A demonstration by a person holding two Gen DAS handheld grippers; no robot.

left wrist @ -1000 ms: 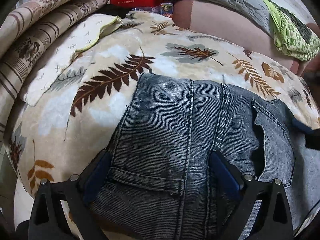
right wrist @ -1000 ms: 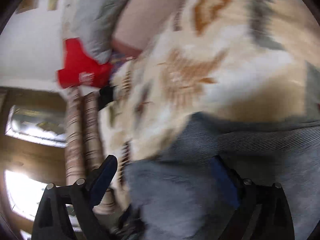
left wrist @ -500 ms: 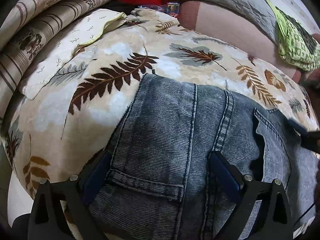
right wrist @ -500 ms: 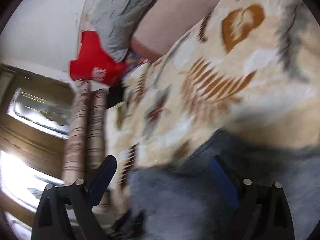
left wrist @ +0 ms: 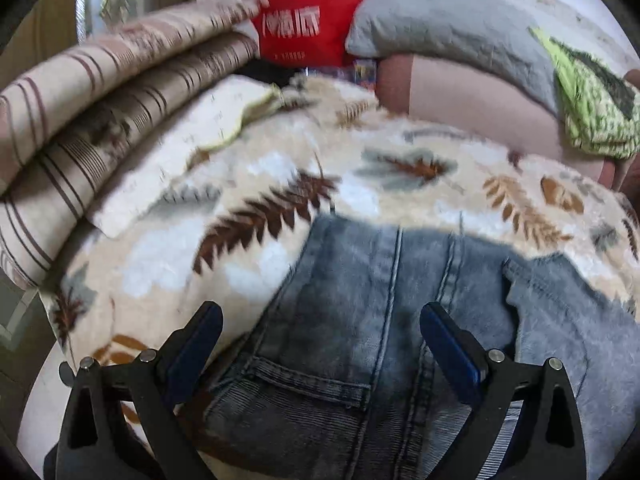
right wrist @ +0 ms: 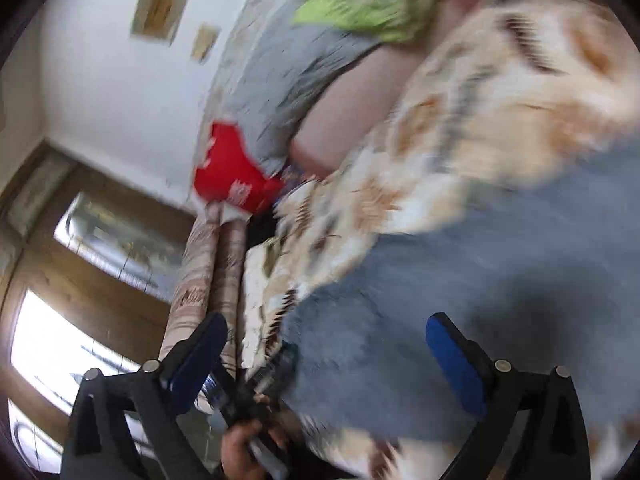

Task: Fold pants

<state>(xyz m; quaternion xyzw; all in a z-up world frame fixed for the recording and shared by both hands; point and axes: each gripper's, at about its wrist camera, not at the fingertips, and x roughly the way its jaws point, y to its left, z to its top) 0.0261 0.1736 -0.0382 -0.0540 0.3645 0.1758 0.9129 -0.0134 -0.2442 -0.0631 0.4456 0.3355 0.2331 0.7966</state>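
Grey-blue jeans lie folded on a beige leaf-print blanket, back pocket and seams facing up. My left gripper is open and empty, hovering just above the near end of the jeans. In the right wrist view, which is blurred, the jeans fill the lower right. My right gripper is open and empty above them. The left gripper and the hand holding it show at the bottom of that view.
A rolled striped quilt lies at the left, with a cream cloth beside it. A red bag, grey pillow and green cloth sit at the back. A door and window are beyond the bed edge.
My left gripper has pulled back and lifted off the jeans, so more of the blanket and back of the bed shows. My right gripper has swung and rolled, its view blurred.
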